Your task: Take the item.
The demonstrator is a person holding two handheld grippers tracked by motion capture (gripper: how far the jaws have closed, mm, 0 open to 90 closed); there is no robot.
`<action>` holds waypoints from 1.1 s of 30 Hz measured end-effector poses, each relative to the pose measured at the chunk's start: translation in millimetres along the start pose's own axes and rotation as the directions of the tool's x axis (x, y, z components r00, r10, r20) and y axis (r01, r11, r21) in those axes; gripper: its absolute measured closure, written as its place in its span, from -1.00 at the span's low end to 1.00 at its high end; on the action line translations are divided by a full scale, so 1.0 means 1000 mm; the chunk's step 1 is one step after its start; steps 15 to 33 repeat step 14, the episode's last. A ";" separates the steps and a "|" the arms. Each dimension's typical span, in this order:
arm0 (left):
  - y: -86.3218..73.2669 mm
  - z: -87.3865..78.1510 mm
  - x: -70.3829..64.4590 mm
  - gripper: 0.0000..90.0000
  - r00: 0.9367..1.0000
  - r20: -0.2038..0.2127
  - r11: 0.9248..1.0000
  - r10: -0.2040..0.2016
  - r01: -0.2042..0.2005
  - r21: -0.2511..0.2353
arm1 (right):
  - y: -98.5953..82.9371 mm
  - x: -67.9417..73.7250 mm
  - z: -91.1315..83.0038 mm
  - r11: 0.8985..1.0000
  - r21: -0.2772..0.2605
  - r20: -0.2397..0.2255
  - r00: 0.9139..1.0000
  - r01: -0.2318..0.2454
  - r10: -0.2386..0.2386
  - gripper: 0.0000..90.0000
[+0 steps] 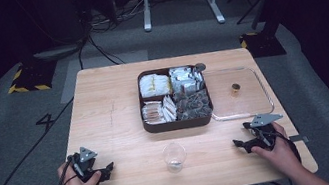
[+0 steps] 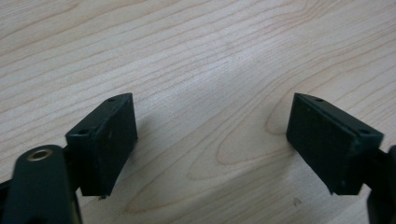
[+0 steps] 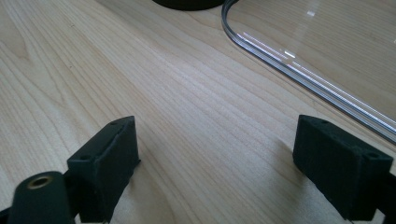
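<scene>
Left gripper (image 1: 105, 170) and right gripper (image 1: 240, 143), jaws wide apart and empty, rest near the table's (image 1: 116, 121) near edge. Between them, a clear cup (image 1: 174, 156). Farther: four-compartment tray (image 1: 178, 122) holding packets, clear lid (image 1: 239, 91) at its right.

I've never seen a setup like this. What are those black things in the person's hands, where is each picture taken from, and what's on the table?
A person holds a hand-operated two-jaw clamp in each hand: the left gripper and the right gripper. Both are open and hold nothing. The wide picture comes from a camera overhead; the two close-ups come from cameras riding on each gripper, looking past its black jaws. On the light wooden table sit a dark four-compartment box of wrapped packets, its clear plastic lid lying beside it, and a small clear plastic cup.
</scene>
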State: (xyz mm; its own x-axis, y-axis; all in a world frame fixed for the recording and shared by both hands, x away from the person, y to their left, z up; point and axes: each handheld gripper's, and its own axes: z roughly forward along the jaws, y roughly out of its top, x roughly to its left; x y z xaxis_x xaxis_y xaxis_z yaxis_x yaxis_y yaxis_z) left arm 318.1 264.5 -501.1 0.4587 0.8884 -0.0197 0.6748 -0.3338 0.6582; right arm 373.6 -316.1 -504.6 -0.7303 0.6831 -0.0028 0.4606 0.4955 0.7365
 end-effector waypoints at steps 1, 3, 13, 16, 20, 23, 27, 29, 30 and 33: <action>-0.001 0.000 -0.001 -0.68 1.000 -0.004 1.000 -0.009 0.009 -0.013 | 0.000 0.000 0.000 1.000 0.000 0.000 1.000 0.000 0.000 -0.68; -0.004 0.002 -0.001 -0.72 1.000 -0.003 0.999 -0.006 0.006 -0.038 | 0.000 0.000 0.000 1.000 0.000 0.000 1.000 0.000 0.000 -0.68; -0.006 0.000 -0.002 -0.73 1.000 -0.014 0.999 -0.017 0.016 -0.041 | 0.000 0.000 0.000 1.000 0.001 0.001 1.000 0.001 -0.001 -0.68; -0.006 0.001 -0.002 -0.73 1.000 -0.014 0.999 -0.017 0.017 -0.041 | 0.000 0.000 0.000 1.000 0.001 0.001 1.000 0.001 -0.001 -0.68; -0.006 0.001 -0.002 -0.73 1.000 -0.014 0.999 -0.017 0.017 -0.041 | 0.000 0.000 0.000 1.000 0.001 0.001 1.000 0.001 -0.001 -0.68; -0.006 0.001 -0.002 -0.73 1.000 -0.014 0.999 -0.017 0.017 -0.041 | 0.000 0.000 0.000 1.000 0.001 0.001 1.000 0.001 -0.001 -0.68; -0.006 0.001 -0.002 -0.73 1.000 -0.014 0.999 -0.017 0.017 -0.041 | 0.000 0.000 0.000 1.000 0.001 0.001 1.000 0.001 -0.001 -0.68; -0.006 0.001 -0.002 -0.73 1.000 -0.014 0.999 -0.017 0.017 -0.041 | 0.000 0.000 0.000 1.000 0.001 0.001 1.000 0.001 -0.001 -0.68; -0.006 0.001 -0.002 -0.73 1.000 -0.014 0.999 -0.017 0.017 -0.041 | 0.000 0.000 0.000 1.000 0.001 0.001 1.000 0.001 -0.001 -0.68; -0.006 0.001 -0.002 -0.73 1.000 -0.014 0.999 -0.017 0.017 -0.041 | 0.000 0.000 0.000 1.000 0.001 0.001 1.000 0.001 -0.001 -0.68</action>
